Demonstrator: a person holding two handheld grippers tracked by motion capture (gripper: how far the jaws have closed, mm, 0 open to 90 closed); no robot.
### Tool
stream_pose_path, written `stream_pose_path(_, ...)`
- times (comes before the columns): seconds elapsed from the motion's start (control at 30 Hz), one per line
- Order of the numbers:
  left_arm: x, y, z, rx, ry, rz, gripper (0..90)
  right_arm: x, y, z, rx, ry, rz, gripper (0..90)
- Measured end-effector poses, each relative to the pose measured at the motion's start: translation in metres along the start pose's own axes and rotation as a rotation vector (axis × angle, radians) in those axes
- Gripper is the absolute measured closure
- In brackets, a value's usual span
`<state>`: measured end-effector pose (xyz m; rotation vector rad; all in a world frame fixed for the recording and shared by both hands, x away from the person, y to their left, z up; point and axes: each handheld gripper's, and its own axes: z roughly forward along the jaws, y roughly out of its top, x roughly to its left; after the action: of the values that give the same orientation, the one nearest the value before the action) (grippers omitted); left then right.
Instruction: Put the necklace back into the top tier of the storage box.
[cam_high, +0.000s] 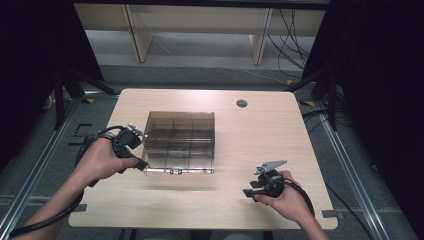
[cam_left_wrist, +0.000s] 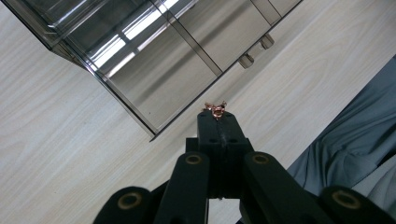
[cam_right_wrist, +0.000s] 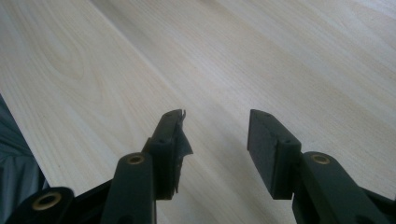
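Left tongs (cam_left_wrist: 217, 113) clamped on tiny copper-coloured piece (cam_left_wrist: 215, 110), just beside compartment box (cam_high: 180, 137), tabletop (cam_high: 260, 130) left-centre. Likely light, fragile, slippery: pinch at tips only. Right tongs (cam_right_wrist: 215, 135) open, empty, near front-right edge.

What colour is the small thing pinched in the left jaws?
Coppery pink, a small metal piece; clearest in the left gripper view.

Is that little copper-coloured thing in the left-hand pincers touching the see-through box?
Apart. In the left gripper view, the left gripper is shut on the small copper piece, and a strip of bare table shows between it and the clear box's nearest edge.
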<state>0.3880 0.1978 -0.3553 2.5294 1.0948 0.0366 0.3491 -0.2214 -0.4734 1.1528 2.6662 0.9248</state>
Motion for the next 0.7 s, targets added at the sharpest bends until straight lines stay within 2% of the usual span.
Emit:
stream_pose_path(0.03, 0.0006, 0.0005, -0.0001, -0.002, -0.002, -0.004, 89.9, -0.0001, 0.0004, -0.0009, 0.012, -0.001, -0.005, 56.0)
stream_pose_path(0.43, 0.006, 0.0073, -0.0013, -0.001, 0.018, -0.01, 89.8, -0.0004, -0.0001, -0.0011, 0.007, 0.0, -0.007, 55.8)
stream_pose_path(0.6, 0.0076, 0.0096, -0.0021, -0.005, 0.021, -0.012, 89.9, 0.0003, -0.0001, -0.0015, 0.014, 0.001, 0.01, 55.8)
stream_pose_path(0.7, 0.0077, 0.0104, -0.0023, -0.005, 0.022, -0.015, 89.9, 0.0, -0.0006, -0.0007, 0.013, -0.002, -0.002, 55.8)
